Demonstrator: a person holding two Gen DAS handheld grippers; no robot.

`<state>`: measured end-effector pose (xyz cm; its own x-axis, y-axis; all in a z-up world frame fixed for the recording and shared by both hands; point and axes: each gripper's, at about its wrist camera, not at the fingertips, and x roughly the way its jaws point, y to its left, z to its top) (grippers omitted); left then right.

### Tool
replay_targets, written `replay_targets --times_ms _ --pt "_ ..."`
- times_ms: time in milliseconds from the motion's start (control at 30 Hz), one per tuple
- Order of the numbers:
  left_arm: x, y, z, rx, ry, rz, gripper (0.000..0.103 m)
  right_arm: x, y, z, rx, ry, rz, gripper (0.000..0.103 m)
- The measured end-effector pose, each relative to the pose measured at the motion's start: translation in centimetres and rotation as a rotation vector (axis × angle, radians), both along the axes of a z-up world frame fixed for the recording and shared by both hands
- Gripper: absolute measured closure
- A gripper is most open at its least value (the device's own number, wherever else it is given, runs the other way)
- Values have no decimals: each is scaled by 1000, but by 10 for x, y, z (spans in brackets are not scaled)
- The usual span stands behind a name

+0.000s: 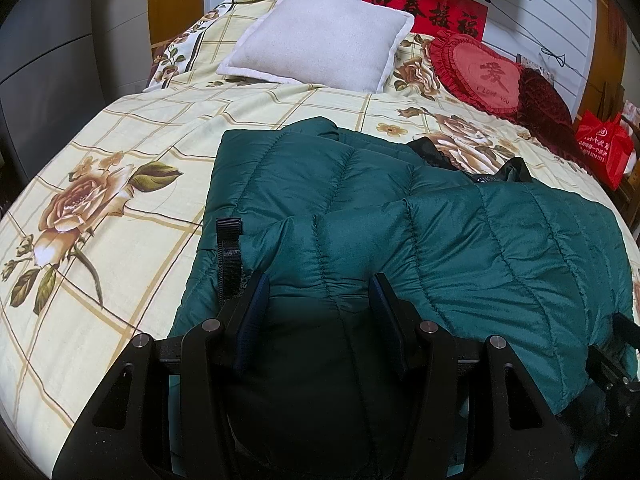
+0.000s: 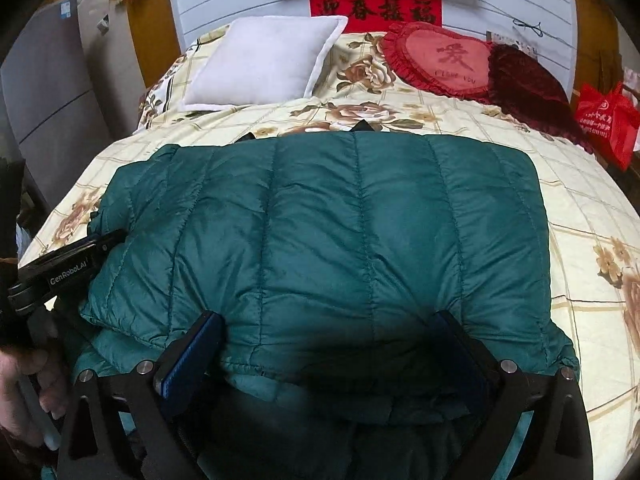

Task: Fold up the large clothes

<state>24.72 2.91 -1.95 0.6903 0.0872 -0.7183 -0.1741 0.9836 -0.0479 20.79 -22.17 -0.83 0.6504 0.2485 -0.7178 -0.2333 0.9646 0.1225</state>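
A dark green quilted down jacket (image 1: 400, 216) lies folded on the bed; it also shows in the right wrist view (image 2: 340, 220). My left gripper (image 1: 318, 284) is open, its fingers (image 1: 256, 304) straddling a bulge of the jacket at its near left edge. A black velcro strap (image 1: 229, 256) sticks up beside the left finger. My right gripper (image 2: 332, 332) is open wide, its fingers (image 2: 196, 348) either side of the jacket's near hem. The left gripper's body (image 2: 68, 268) shows at the jacket's left side in the right wrist view.
The bed has a cream floral sheet (image 1: 120, 184). At its head lie a white pillow (image 1: 324, 36), a red heart cushion (image 1: 480, 72) and a dark red cushion (image 1: 544, 104). A red bag (image 1: 604, 148) stands at the bed's right side. A grey cabinet (image 2: 44, 112) stands left.
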Motion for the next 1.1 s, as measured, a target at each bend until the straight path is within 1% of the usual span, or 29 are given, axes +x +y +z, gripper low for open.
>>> replay_targets --times_ms 233,567,1100 --pt "0 0 0 0 1 0 50 -2 -3 0 4 -3 2 0" --pt "0 0 0 0 2 0 50 -2 2 -1 -34 -5 -5 0" --pt "0 0 0 0 3 0 50 -2 2 -1 -31 -5 -5 0"
